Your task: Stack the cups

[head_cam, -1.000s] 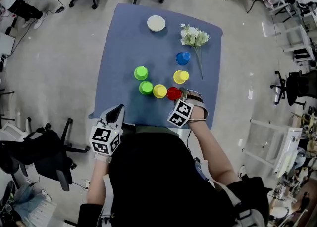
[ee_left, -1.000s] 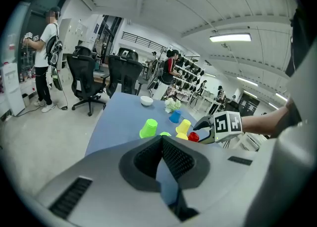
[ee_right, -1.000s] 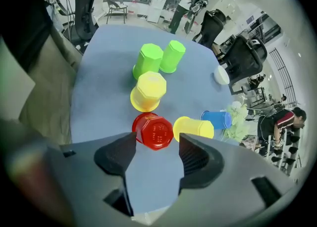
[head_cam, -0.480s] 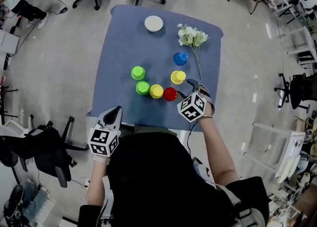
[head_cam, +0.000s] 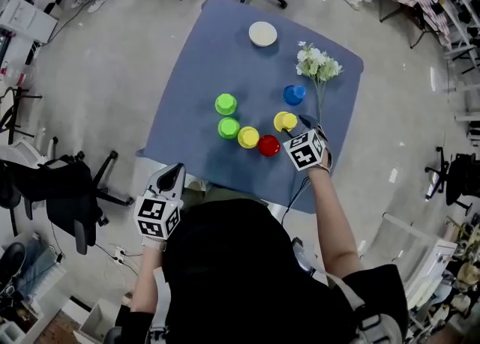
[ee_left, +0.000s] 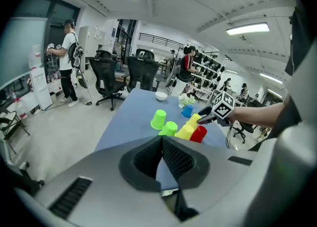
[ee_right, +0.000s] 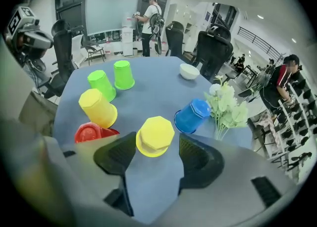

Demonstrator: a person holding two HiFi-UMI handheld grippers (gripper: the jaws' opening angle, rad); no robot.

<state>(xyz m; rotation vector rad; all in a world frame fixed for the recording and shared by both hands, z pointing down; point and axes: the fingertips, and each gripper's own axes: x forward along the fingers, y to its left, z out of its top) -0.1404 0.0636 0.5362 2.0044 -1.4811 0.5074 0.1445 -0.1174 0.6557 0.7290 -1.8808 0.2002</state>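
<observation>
Right now you are lining up a first pick, since no cup is stacked yet. Your right gripper [ee_right: 154, 148] hangs with its jaws wide apart, framing the upturned yellow plastic cup [ee_right: 155, 136]; the pads are not touching it. That cup stands just beside the upturned blue plastic cup [ee_right: 192, 115] on the blue-covered worktop [head_cam: 202, 58]. Your left gripper [ee_left: 162, 153] is closed on nothing at the near edge. Next, I judge, you should ease down, close on the cup's walls, lift it, and set it over the second yellow plastic cup [head_cam: 248, 137].
</observation>
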